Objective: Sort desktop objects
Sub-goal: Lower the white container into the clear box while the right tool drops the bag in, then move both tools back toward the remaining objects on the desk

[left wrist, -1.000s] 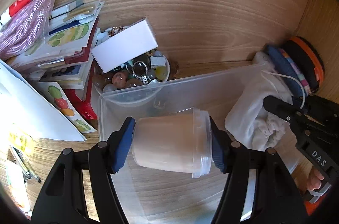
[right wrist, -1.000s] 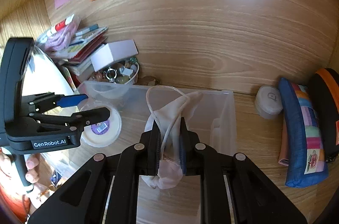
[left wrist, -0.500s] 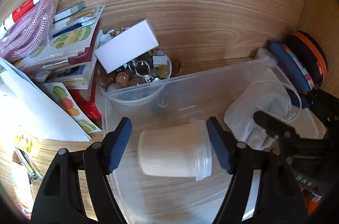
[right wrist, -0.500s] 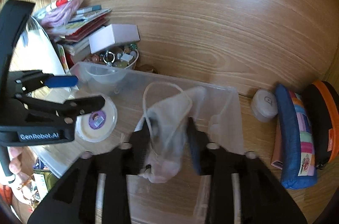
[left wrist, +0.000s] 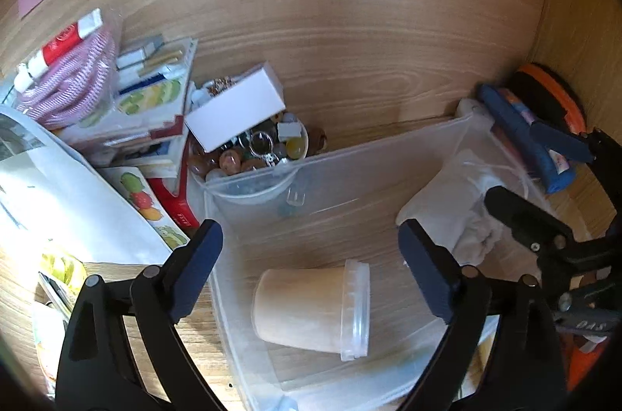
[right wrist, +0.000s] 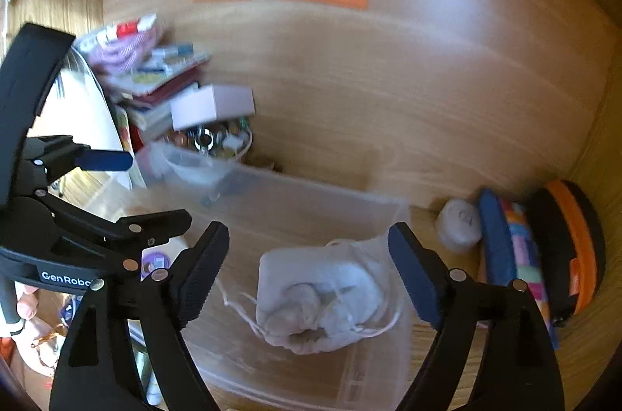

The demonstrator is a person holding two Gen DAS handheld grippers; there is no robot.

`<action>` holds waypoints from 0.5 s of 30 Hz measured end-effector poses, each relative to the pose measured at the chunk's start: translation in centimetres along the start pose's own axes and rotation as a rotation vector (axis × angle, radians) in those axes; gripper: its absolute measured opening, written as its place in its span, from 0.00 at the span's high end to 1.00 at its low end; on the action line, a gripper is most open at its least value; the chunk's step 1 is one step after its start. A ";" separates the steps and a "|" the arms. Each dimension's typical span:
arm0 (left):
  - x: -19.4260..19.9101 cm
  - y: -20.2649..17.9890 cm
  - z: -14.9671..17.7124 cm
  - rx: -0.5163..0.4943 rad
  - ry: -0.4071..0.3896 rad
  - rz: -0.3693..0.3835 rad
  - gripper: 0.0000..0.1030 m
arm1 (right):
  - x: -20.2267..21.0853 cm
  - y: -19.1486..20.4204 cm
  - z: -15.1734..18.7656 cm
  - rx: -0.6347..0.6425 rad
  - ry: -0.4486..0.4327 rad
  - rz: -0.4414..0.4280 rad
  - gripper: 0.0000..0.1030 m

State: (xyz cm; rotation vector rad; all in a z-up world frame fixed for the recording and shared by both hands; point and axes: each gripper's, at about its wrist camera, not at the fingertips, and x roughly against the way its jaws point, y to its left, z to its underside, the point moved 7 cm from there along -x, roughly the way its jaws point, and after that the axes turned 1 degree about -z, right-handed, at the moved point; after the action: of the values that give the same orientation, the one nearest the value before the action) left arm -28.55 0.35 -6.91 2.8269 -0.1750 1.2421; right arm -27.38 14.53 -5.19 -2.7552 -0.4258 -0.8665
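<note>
A clear plastic bin (left wrist: 373, 143) stands on the wooden desk. A lidded plastic tub (left wrist: 311, 306) lies on its side on the bin floor. My left gripper (left wrist: 311, 263) is open and empty above the tub. A white drawstring pouch (right wrist: 322, 298) lies in the bin's right part; it also shows in the left wrist view (left wrist: 451, 209). My right gripper (right wrist: 307, 267) is open and empty just above the pouch. The bin (right wrist: 318, 193) also shows in the right wrist view, where the left gripper's body hides the tub.
A bowl of beads (left wrist: 248, 154) with a white box (left wrist: 237, 108) on it stands behind the bin's left corner. Books and a purple cord (left wrist: 77, 80) lie at the left. A striped pencil case (right wrist: 509, 255), an orange-rimmed case (right wrist: 571, 244) and a small white jar (right wrist: 458, 224) sit right of the bin.
Both grippers opened. The left let the tub go and it now lies in the bin. The right let the pouch go into the bin. Both grippers lifted back.
</note>
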 end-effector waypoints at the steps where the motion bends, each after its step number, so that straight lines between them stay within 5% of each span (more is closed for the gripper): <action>1: 0.6 0.2 -0.2 0.006 -0.009 -0.001 0.09 | 0.6 -0.3 -0.3 0.001 -0.014 0.004 0.20; 8: 4.7 1.0 -0.3 -0.002 -0.089 -0.071 0.08 | 4.2 -0.7 -1.8 -0.021 -0.081 -0.014 0.19; 12: 7.7 1.4 0.3 -0.006 -0.132 -0.105 0.08 | 7.4 0.1 -2.0 -0.008 -0.135 0.003 0.06; 15: 9.4 1.5 0.7 -0.004 -0.156 -0.108 0.06 | 9.6 0.7 -1.8 -0.002 -0.169 0.010 0.05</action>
State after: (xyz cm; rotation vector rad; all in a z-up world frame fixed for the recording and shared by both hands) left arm -21.94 -2.01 -0.51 2.8862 -0.0297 1.0008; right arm -20.52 15.34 1.80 -2.8407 -0.4402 -0.6336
